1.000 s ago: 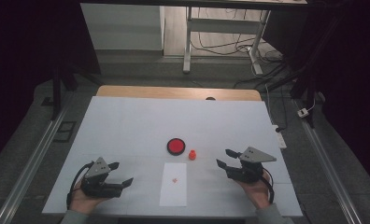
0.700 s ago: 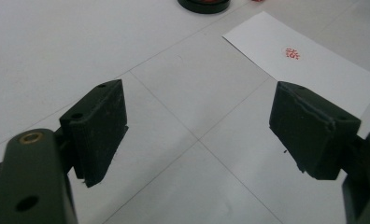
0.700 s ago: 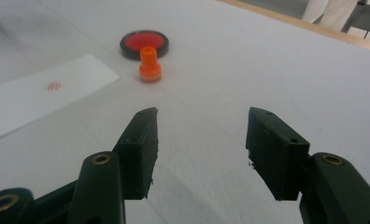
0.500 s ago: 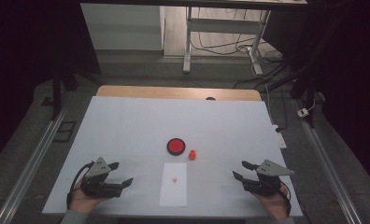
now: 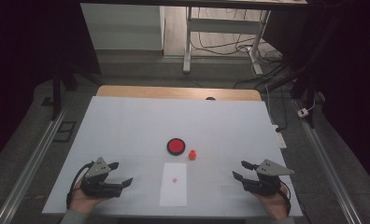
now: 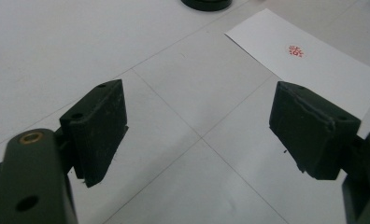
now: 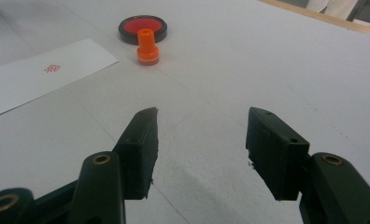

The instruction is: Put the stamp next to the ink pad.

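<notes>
I see a white table (image 5: 127,121) on a dim grey floor. The stamp (image 5: 192,154) stands just beside the ink pad (image 5: 176,146), paper (image 5: 174,184) nearer me. My left gripper (image 5: 120,179) and right gripper (image 5: 241,171) rest wide open, empty

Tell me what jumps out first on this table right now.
The red ink pad sits mid-table with the small orange stamp upright just right of it. Nearer the person lies a white paper slip bearing a red stamp mark. Both grippers, left and right, flank it, open and empty.
</notes>
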